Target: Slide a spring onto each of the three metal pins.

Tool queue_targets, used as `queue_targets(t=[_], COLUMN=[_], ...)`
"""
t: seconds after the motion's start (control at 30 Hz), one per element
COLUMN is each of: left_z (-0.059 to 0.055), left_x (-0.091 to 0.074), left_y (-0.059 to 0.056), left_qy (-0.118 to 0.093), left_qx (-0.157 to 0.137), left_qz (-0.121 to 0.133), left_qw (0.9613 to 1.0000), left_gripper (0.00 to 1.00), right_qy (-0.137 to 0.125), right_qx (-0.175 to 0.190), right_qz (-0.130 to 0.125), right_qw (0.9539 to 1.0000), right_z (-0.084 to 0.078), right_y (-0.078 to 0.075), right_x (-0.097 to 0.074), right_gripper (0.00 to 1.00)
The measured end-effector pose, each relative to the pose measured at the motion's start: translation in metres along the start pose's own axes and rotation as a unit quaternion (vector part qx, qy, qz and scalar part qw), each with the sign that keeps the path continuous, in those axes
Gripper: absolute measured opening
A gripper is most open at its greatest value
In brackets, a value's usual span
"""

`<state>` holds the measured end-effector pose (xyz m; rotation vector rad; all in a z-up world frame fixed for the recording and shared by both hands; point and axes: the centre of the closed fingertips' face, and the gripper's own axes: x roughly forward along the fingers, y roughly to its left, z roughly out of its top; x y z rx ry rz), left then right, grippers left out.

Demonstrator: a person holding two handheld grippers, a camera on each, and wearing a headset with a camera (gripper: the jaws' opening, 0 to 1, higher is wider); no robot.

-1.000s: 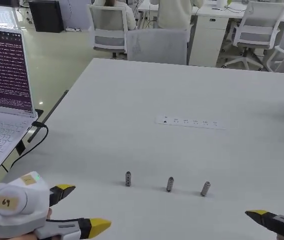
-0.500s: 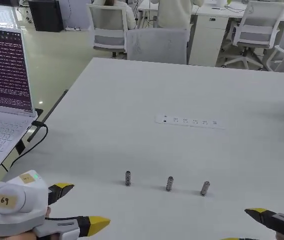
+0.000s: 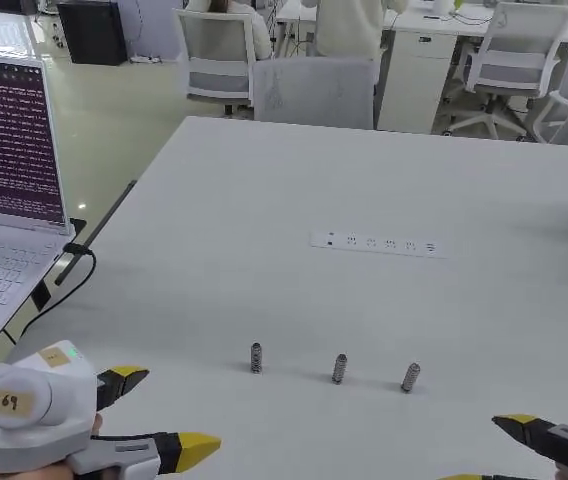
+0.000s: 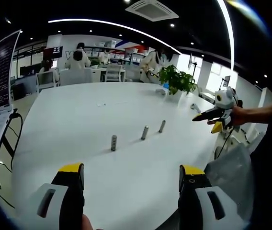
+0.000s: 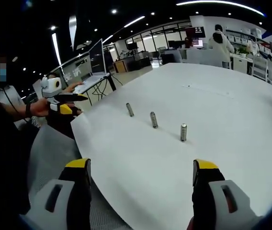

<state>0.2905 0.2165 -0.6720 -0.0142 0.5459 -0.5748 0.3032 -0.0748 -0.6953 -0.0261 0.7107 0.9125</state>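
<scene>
Three short metal pins stand in a row on the white table, each with a spring around it: the left one (image 3: 256, 358), the middle one (image 3: 339, 368) and the right one (image 3: 410, 377). The same row appears in the left gripper view (image 4: 113, 142) and in the right gripper view (image 5: 183, 132). My left gripper (image 3: 159, 412) hovers open at the table's near left corner, nothing between its yellow tips. My right gripper (image 5: 141, 172) stays open off the near right edge, also holding nothing.
An open laptop (image 3: 4, 180) with a cable sits at the left edge. A white power strip (image 3: 379, 243) lies mid-table beyond the pins. Office chairs (image 3: 314, 90) and seated people are behind the table. A potted plant (image 4: 176, 81) stands at the table's far end.
The right gripper has dropped slightly lower in the head view. The left gripper and the pins have not moved.
</scene>
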Motion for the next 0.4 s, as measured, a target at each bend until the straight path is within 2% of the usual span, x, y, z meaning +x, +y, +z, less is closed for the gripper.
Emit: queue_targets(t=[0.4], left_z=[-0.0007], left_x=[-0.0001], left_y=[-0.0018], left_qy=[-0.001], left_qx=[-0.002], left_qz=[0.000], left_qw=[1.0000], left_gripper=[0.78], right_qy=[0.002], right_qx=[0.002], right_qz=[0.001], right_qw=[1.0000], right_z=[-0.0024], right_y=[0.0008], right_x=[-0.0014], right_gripper=[0.87])
